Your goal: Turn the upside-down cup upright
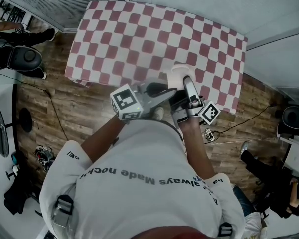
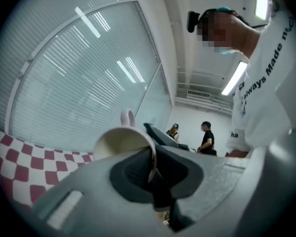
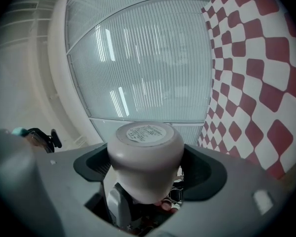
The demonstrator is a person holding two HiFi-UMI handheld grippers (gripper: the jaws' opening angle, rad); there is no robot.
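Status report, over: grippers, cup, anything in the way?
Left gripper shut on rim of cup; right gripper shut on its body. Cup held above the table, tipped, not yet upright. Nothing blocking.

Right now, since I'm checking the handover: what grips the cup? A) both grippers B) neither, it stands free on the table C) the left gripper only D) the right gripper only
A: the right gripper clasps the cup round its body, and the left gripper pinches its rim.

Gripped pale cup [image 3: 147, 154] in right gripper [image 3: 147, 169], labelled base outward; checkered tablecloth [image 3: 256, 83] right of cup, blinds [image 3: 138, 68] behind.
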